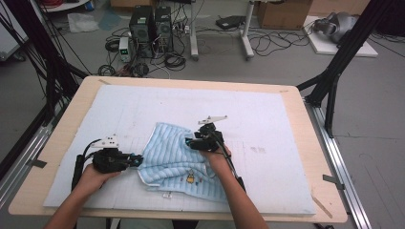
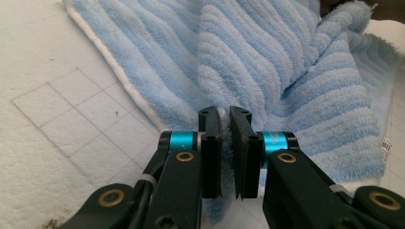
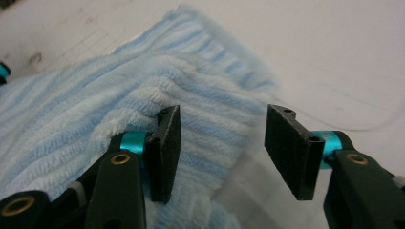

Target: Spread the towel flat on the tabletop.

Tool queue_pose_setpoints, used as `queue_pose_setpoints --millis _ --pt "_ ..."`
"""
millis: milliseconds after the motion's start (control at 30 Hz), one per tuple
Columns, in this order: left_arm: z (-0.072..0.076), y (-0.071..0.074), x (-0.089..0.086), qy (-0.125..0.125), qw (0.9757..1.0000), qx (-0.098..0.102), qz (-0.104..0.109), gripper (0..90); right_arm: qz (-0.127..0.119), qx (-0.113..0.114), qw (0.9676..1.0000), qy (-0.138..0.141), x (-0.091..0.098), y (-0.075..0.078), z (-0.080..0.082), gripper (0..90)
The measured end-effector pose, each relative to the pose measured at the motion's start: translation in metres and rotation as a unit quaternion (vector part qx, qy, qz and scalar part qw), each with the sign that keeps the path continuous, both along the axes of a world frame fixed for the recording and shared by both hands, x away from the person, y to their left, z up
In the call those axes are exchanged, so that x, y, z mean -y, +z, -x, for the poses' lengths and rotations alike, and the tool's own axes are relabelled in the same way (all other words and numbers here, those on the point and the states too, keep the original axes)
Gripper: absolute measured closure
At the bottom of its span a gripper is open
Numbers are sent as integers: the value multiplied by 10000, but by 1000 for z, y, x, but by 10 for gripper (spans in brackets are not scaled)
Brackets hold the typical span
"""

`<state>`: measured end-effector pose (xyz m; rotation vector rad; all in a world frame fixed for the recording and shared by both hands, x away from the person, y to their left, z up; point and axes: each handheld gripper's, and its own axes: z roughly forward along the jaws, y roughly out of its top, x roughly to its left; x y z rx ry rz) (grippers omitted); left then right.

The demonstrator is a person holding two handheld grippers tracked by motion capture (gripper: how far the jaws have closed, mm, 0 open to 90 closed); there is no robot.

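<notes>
A light blue striped towel [image 1: 174, 160] lies rumpled on the pale foam mat [image 1: 267, 119], a little left of the table's middle. My left gripper [image 1: 138, 160] is at the towel's left edge. In the left gripper view its jaws [image 2: 225, 119] are shut on a fold of the towel [image 2: 267, 62]. My right gripper [image 1: 190, 142] hovers over the towel's upper right part. In the right gripper view it [image 3: 222, 114] stands open, with the raised ridge of the towel [image 3: 95, 109] beside its left pad and the pads not pressing on the cloth.
The mat covers most of the wooden table [image 1: 57, 138]. A small white tag [image 1: 167, 194] lies by the towel's near edge. Beyond the table are computer towers [image 1: 150, 24], cables on the floor and black frame posts [image 1: 334, 71] at both sides.
</notes>
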<state>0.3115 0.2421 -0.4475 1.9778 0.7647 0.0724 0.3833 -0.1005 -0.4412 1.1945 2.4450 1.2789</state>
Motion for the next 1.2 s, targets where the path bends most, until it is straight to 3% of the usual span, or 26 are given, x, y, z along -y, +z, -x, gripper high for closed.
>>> queue_pose_setpoints --millis 67,100,133,200,267,333,400,433,467,567,600,633,667,733,767,833,900,967,1000,1100,1133,1200 --pt "0 0 0 6 10000 8 -3 827 505 114 9986 144 -13 -4 1 462" --pt "0 0 0 5 10000 9 -9 827 703 300 9970 155 -18 -4 2 488" --pt "0 0 0 4 10000 13 -6 827 734 354 9965 193 -20 -4 2 558" --pt "1 0 0 3 10000 1 3 827 719 349 9964 297 -21 -2 3 780" --pt "1 0 0 -11 10000 4 -20 827 991 587 9927 346 -23 1 6 846" --pt "1 0 0 -10 10000 11 -10 827 1161 657 9905 322 -21 3 7 855" --pt "1 0 1 -17 10000 9 -8 831 1554 900 9837 138 -15 7 7 855" --pt "1 0 2 -31 10000 13 -5 833 1812 1031 9780 17 -11 10 5 855" --pt "1 1 3 -73 10000 24 -14 836 2045 1170 9718 -65 -7 13 4 854" --pt "-1 2 10 -149 9999 48 2 836 2675 1702 9482 -166 -5 23 3 849" --pt "-1 3 12 -172 9998 50 -26 837 2755 1747 9452 -96 -7 24 3 820" --pt "-2 2 13 -181 9998 49 -18 837 2505 1601 9547 97 -8 23 2 738" --pt "-2 2 12 -174 9998 31 -24 836 2067 1385 9680 329 -8 23 0 689" --pt "-2 2 10 -117 9999 0 16 825 1533 1196 9807 218 -1 25 -1 643" --pt "-3 2 8 -90 10000 13 9 813 1284 1194 9845 10 6 29 -3 617" --pt "-4 4 4 48 9999 -5 94 760 917 1155 9879 -469 22 35 -6 590" --pt "-7 7 1 258 9995 18 171 690 788 1143 9860 -925 39 39 -9 597" --pt "-10 11 -2 488 9984 70 261 640 860 1055 9828 -1249 50 38 -12 622" --pt "-12 13 -2 572 9979 106 297 640 972 968 9820 -1295 52 35 -14 632" --pt "-18 17 -1 709 9966 175 389 640 1082 461 9881 -994 48 17 -18 617" --pt "-20 18 -1 721 9965 186 378 638 1133 429 9891 -837 43 12 -16 603" --pt "-24 18 1 746 9965 192 336 632 995 327 9926 -620 35 4 -11 564"
